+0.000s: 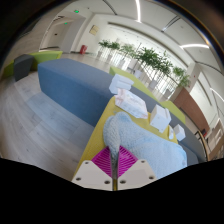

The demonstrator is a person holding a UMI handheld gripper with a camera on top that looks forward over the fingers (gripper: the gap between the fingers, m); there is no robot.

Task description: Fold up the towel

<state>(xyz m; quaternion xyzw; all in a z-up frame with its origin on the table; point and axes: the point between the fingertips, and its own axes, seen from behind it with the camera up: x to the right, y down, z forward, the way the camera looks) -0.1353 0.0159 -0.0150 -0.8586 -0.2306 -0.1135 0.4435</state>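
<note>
A light blue-grey towel [150, 145] lies crumpled on a yellow-green table [100, 140] just ahead of my fingers. My gripper [117, 160] is shut on a pinched fold of the towel: the cloth rises in a ridge [118, 135] from between the two magenta pads [128, 160]. The white fingers meet with only the cloth between them. The rest of the towel spreads to the right of the fingers along the table.
Several white folded cloths or papers [130, 100] lie farther along the table. A large blue-grey carpeted platform [70, 85] lies to the left. Potted plants [150, 60] stand beyond, and a wooden cabinet [190, 105] at the right.
</note>
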